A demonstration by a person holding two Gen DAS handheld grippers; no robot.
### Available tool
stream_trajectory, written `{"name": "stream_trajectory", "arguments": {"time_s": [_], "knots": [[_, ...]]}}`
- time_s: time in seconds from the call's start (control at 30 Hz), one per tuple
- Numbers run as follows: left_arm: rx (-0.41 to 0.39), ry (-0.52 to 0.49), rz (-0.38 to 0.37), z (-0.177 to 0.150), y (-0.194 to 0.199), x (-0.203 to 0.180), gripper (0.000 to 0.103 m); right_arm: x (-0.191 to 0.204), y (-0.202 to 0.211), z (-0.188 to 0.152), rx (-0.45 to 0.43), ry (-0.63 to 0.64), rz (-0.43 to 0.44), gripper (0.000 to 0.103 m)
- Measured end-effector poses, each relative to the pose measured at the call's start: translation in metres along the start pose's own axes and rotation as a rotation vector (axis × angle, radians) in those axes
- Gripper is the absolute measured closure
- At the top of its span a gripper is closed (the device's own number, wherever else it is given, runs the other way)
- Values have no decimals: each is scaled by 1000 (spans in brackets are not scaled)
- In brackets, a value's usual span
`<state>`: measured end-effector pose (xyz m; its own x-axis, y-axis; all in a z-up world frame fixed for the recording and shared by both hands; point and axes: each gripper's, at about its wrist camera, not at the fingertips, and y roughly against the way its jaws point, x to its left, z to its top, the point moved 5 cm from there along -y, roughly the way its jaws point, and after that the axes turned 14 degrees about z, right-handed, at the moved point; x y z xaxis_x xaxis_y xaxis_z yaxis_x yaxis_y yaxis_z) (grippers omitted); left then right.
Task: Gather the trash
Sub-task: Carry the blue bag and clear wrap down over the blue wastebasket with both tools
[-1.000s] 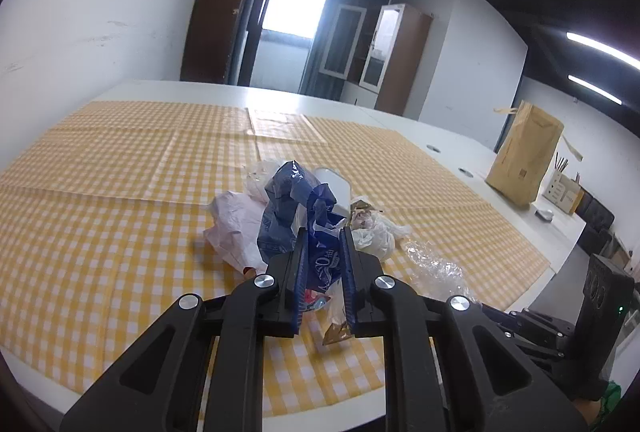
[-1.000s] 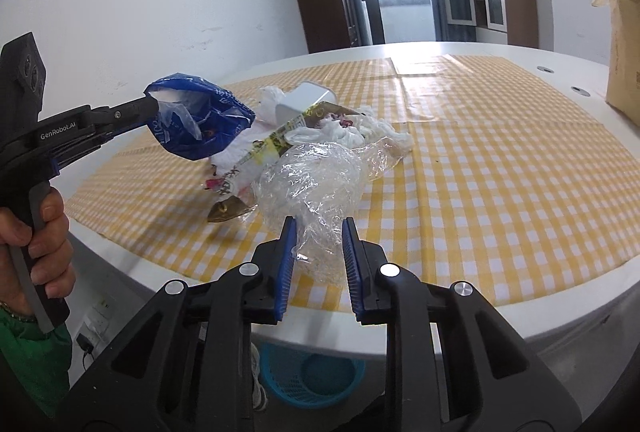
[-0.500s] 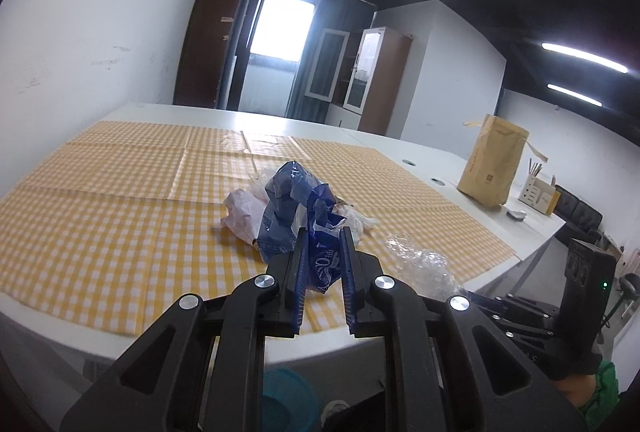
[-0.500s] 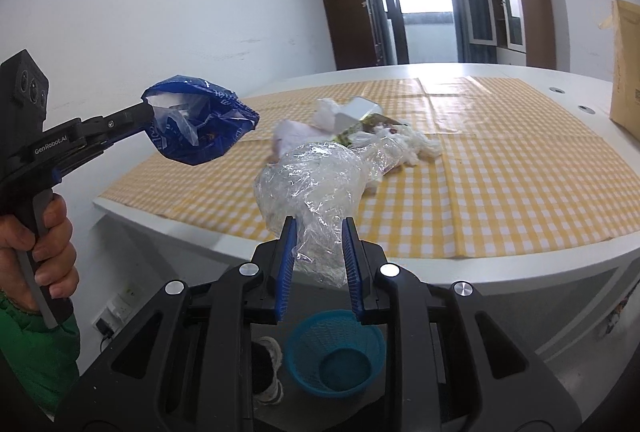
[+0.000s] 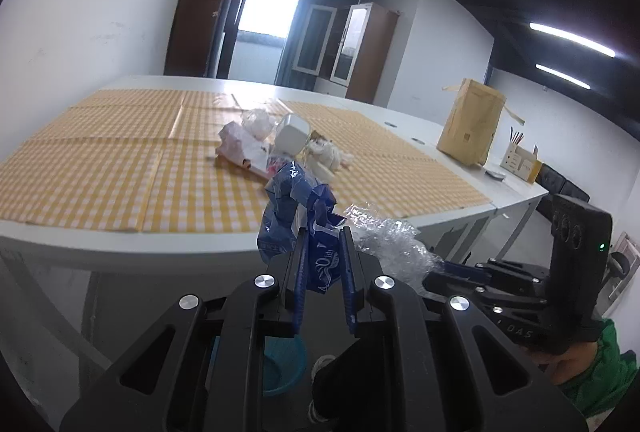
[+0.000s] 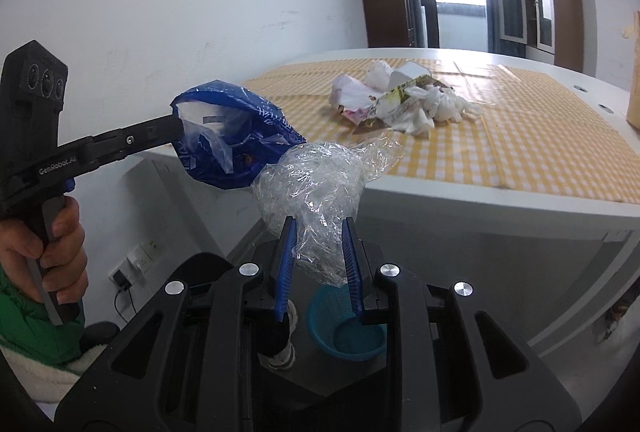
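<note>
Here the left gripper (image 5: 323,264) has its jaws nearly together, clamped on a crumpled blue plastic bag (image 5: 298,216) that bears white print, of which only "0th" can be read. The right gripper (image 6: 319,260) stands at a narrow opening and pinches a wad of clear plastic film (image 6: 320,184). Both pieces hang in the air in front of the table (image 6: 460,192) edge, above the floor, where a small blue basket (image 6: 346,328) sits below. On the handle of the left gripper the name "GenRobot.AI" is printed. More trash (image 6: 400,100) lies on the yellow checked cloth (image 5: 100,168)
</note>
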<state>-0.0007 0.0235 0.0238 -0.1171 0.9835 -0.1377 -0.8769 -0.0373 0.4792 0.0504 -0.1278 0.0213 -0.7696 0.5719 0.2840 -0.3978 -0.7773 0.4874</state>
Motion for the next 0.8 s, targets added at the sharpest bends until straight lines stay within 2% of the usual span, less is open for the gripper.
{"name": "stream_trajectory", "arguments": {"time_s": [0.17,0.37,0.8], "knots": [[57,25,-6,-26,-3,13,89,8,-3,-22,48,-3,11,81],[120,21,0,-54,-12,21,89,10,-20,-56,131,-47,63,81],[285,52,27,-108,-69,37,89,-19,-77,-100,251,-153,72,81]]}}
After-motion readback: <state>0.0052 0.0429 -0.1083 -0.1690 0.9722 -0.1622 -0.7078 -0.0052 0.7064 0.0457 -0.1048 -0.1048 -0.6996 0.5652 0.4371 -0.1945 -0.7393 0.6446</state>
